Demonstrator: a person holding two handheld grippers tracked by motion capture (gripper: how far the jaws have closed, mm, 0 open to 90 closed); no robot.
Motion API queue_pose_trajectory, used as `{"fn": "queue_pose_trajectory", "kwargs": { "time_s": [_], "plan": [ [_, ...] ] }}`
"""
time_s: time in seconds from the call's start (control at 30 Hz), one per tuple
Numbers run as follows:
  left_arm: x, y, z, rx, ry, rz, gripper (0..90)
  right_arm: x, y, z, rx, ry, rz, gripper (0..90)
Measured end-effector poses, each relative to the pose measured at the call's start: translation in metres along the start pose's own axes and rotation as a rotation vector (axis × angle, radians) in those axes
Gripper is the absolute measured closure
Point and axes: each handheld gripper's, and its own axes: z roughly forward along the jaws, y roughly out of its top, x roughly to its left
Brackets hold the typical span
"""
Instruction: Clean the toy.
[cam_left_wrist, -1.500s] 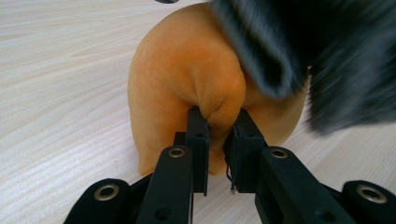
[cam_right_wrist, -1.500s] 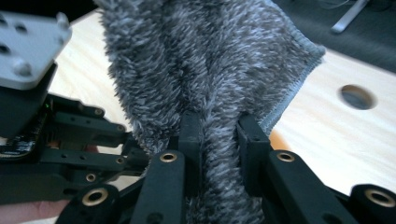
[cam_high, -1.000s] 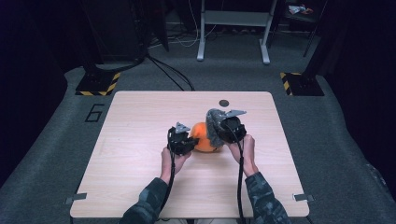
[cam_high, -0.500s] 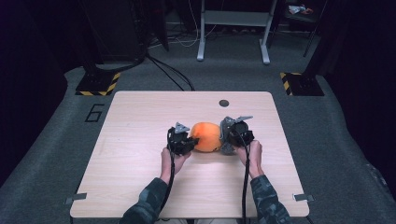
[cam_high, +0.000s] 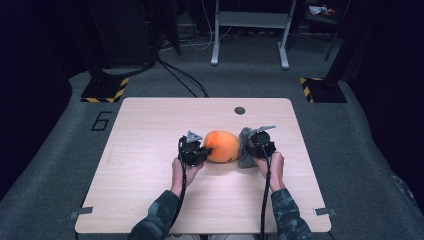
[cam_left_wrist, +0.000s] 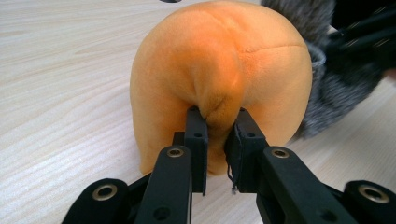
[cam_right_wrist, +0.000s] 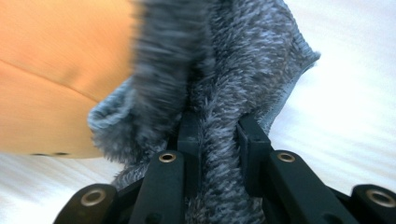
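1. The orange plush cushion is caught by the left gripper, whose jaws are closed on a small pinched fold of its fabric low on the near face. The bite takes in a ridge of cloth and none of the stuffing behind it, so I judge that a sideways tug could pull the fold free.

2. The right gripper is clamped on a bunched fold of grey fuzzy cloth. The pile is thick and slippery-looking, and I expect it could creep out between the jaws if the two hands draw apart.

3. Whether the grey cloth is sewn to the cushion or merely lies against it I cannot tell. If it is joined, opposing pulls would load that seam; if it is loose, the cloth could slide off the cushion's side.

4. In the high view, the cushion rests on the wooden table, near the middle, directly between the left gripper and the right gripper. The left touches its left end, while the grey cloth sits against its right end, hanging to the tabletop.

5. The small dark disc toward the table's far edge lies well apart from both hands.
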Motion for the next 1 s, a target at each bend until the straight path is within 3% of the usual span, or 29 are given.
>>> {"fn": "queue_pose_trajectory", "kwargs": {
  "time_s": [0.1,0.27,0.43,0.6,0.73,0.8,0.9,1.0],
  "plan": [
    [0.0,0.0,0.0,0.0,0.0,0.001,79.1,0.006,0.012,-0.027,-0.086,0.003,-0.022,74.8],
    [0.0,0.0,0.0,-0.004,0.0,0.0,78.8,0.025,0.026,-0.048,-0.146,0.045,-0.067,74.8],
    [0.001,0.0,0.0,-0.003,0.0,0.007,77.0,0.042,0.028,-0.025,-0.069,0.047,-0.129,74.9],
    [0.002,-0.001,-0.002,-0.003,0.031,0.035,63.9,0.041,0.029,-0.017,-0.075,0.036,-0.106,75.0],
    [0.002,-0.005,0.0,0.025,0.063,0.071,51.6,0.038,0.033,-0.014,-0.074,0.026,-0.104,75.0],
    [0.003,-0.007,0.002,0.02,0.071,0.068,48.4,0.038,0.034,-0.013,-0.07,0.025,-0.098,75.0],
    [0.003,-0.005,0.005,0.017,0.07,0.104,47.7,0.039,0.035,-0.012,-0.069,0.021,-0.105,75.0],
    [0.002,-0.005,0.01,0.013,0.052,0.126,53.4,0.038,0.035,-0.011,-0.071,0.019,-0.111,75.0]
  ]
}}
